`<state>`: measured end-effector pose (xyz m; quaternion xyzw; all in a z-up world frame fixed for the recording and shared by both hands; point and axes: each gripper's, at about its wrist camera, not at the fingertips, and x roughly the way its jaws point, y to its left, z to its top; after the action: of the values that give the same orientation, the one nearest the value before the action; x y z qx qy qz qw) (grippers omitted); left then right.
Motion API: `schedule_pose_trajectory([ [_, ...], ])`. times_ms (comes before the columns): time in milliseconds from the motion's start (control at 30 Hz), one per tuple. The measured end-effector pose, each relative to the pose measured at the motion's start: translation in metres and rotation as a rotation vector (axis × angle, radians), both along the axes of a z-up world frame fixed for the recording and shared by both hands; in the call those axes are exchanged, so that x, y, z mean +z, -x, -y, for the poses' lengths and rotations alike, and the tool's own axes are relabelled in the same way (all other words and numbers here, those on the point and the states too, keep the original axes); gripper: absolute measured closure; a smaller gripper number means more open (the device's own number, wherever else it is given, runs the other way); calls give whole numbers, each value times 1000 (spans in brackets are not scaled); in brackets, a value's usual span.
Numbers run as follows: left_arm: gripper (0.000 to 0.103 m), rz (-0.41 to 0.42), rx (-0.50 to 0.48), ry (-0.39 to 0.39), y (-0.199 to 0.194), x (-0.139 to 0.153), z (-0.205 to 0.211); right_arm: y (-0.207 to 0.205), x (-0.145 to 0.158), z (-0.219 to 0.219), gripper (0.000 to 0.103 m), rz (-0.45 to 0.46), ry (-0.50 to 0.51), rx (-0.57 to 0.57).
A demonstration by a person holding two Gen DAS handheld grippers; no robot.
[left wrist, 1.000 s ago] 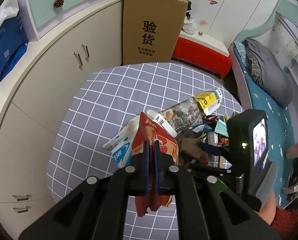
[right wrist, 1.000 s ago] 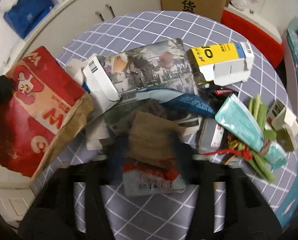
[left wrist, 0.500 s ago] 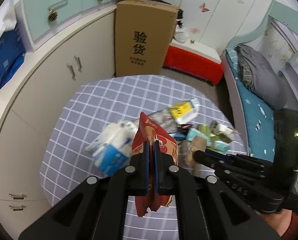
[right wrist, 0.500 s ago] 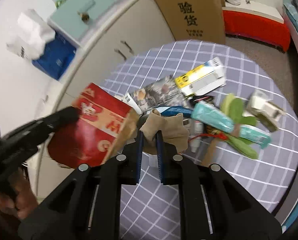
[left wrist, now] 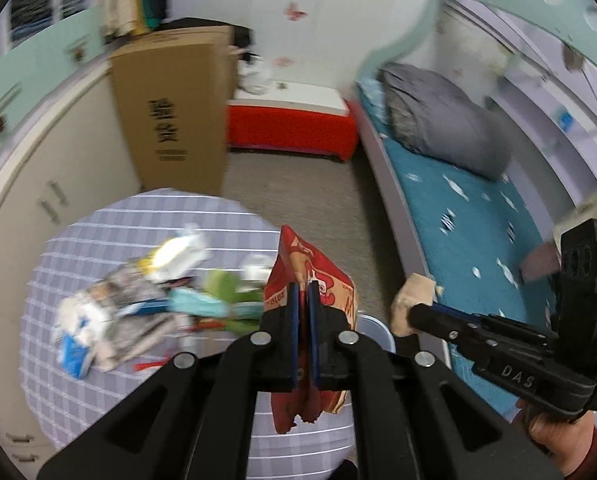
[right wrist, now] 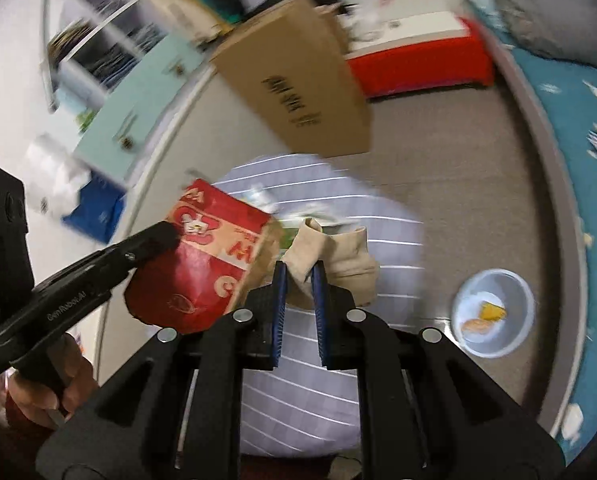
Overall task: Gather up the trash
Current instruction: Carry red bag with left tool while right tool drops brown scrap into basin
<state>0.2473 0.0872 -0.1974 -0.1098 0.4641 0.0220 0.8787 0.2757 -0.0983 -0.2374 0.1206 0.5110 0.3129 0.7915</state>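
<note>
Trash is held in both grippers above the round table and the floor beside it.

The left gripper (left wrist: 303, 308) is closed tight on a red paper bag (left wrist: 330, 292), which is pinched near its upper edge and hangs torn below the fingers. The right gripper (right wrist: 298, 280) is clamped on a crumpled brown paper wad (right wrist: 338, 256), with its blue pads (right wrist: 279, 300) pressed against a fold of it. The two items are held near each other in the air. More litter (left wrist: 138, 308) is left scattered on the checked tablecloth (left wrist: 98, 392). On the floor, a pale blue basin (right wrist: 522, 320) is seen with a few scraps inside, well apart from the wad. A tall cardboard box (left wrist: 174, 108) is stood against the cabinets.
</note>
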Motion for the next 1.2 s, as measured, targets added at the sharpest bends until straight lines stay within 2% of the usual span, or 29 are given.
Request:
schedule_pose_trajectory([
  [200, 98, -36, -117, 25, -36, -20, 82, -16, -16, 89, 89, -40, 51, -131],
  [333, 98, -62, -173, 28, -53, -36, 122, -27, -28, 127, 83, -36, 66, -188],
  [400, 98, -74, -191, 31, -60, -40, 135, -35, -33, 143, 70, -32, 70, -204],
  [433, 98, -80, -202, 30, -64, -43, 143, -39, -34, 150, 51, -30, 71, -215],
  [467, 98, -83, -212, 29, -66, -44, 148, -38, -34, 155, 48, -24, 77, -223],
  [533, 98, -88, -229, 29, -72, -47, 162, -40, -32, 164, 48, -13, 88, -231],
  [867, 98, -92, -302, 42, -91, -48, 200, -33, 4, 189, 45, 151, 193, -306],
  [1200, 98, -77, -380, 52, -101, -45, 231, -26, 18, 214, 41, 193, 220, -396],
])
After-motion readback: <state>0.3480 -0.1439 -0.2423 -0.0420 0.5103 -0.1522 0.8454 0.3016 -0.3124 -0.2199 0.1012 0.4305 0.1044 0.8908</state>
